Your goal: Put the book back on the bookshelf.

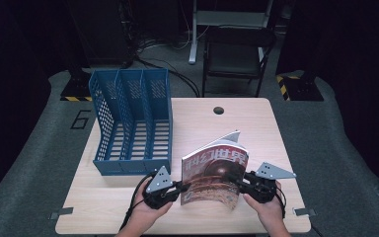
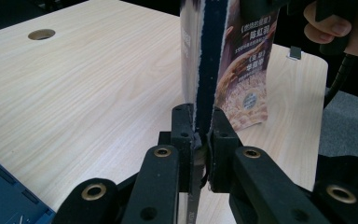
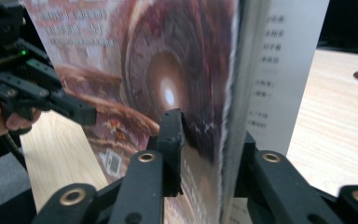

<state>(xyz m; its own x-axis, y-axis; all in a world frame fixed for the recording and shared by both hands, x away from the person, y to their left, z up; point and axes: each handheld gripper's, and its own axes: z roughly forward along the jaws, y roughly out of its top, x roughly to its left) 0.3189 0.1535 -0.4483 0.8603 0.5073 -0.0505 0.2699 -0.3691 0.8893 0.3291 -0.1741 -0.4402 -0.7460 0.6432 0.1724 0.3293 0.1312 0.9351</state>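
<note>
Presently the magazine [image 1: 214, 173] stands upright on the surface [image 1: 256, 123], lower centre of the high view, well apart from the blue file rack [image 1: 133, 121] at upper left. Judged from this, the lift is done; carrying it over and filing it in a compartment remain. Left tongs [image 2: 198, 135] are clamped narrow on its spine edge. Right tongs [image 3: 209, 140] straddle the opposite edge, set wider, one pad on the cover, with a visible gap beside the pages.

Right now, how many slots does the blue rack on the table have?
3. The blue rack stands at the table's far left; its slots run side by side: left, middle and right. All look empty.
</note>
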